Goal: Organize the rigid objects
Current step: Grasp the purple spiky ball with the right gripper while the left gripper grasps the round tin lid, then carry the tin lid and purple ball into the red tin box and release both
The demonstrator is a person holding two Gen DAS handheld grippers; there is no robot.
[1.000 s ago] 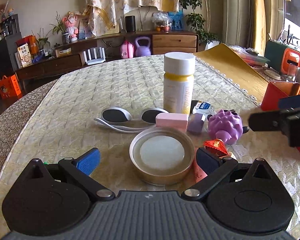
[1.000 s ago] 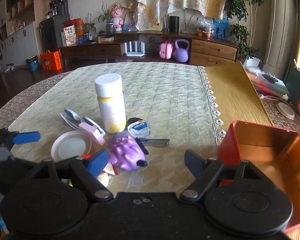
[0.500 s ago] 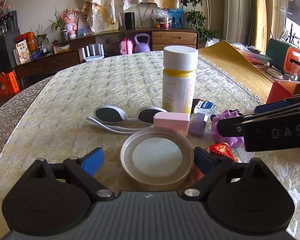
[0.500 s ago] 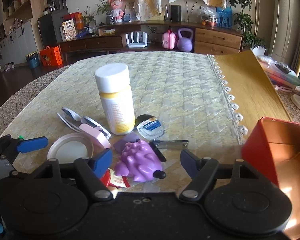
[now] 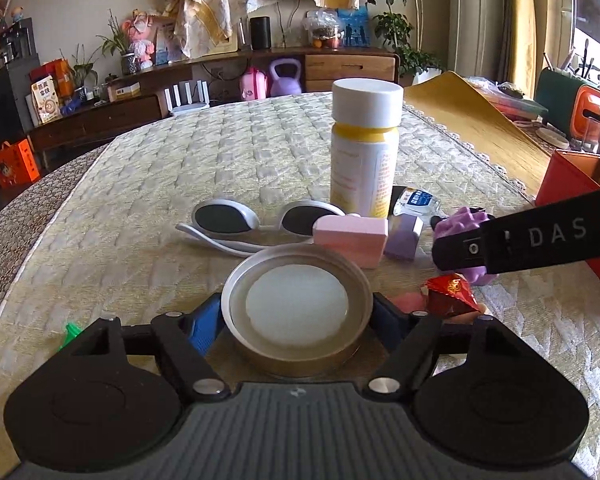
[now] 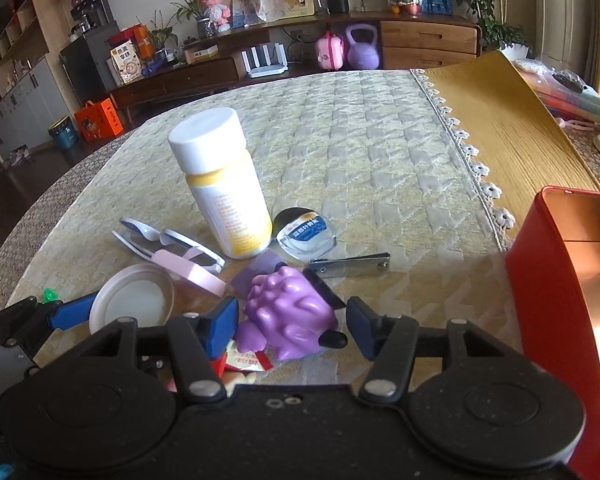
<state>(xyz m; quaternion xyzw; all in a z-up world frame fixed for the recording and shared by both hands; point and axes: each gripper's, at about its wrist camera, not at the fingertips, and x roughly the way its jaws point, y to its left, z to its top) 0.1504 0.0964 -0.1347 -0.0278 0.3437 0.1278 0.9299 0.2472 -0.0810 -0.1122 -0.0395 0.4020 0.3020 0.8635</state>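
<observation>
Both grippers are closing in for a pick-up. The left gripper (image 5: 298,316) has its fingers around the lid (image 5: 297,309), and they have just been closing; they look to touch its rim. The right gripper (image 6: 293,320) has been closing around the purple toy (image 6: 290,316), with small gaps left. Next each must pinch firmly and lift toward the red box (image 6: 568,300), right of the toy. The bottle (image 6: 224,184), sunglasses (image 5: 260,220) and pink block (image 5: 352,238) crowd behind the lid; a red wrapper (image 5: 452,294) lies between lid and toy.

My left gripper (image 5: 298,316): jaws closing around metal lid (image 5: 297,311). My right gripper (image 6: 292,322): lowered, jaws closing around purple toy (image 6: 290,320).
</observation>
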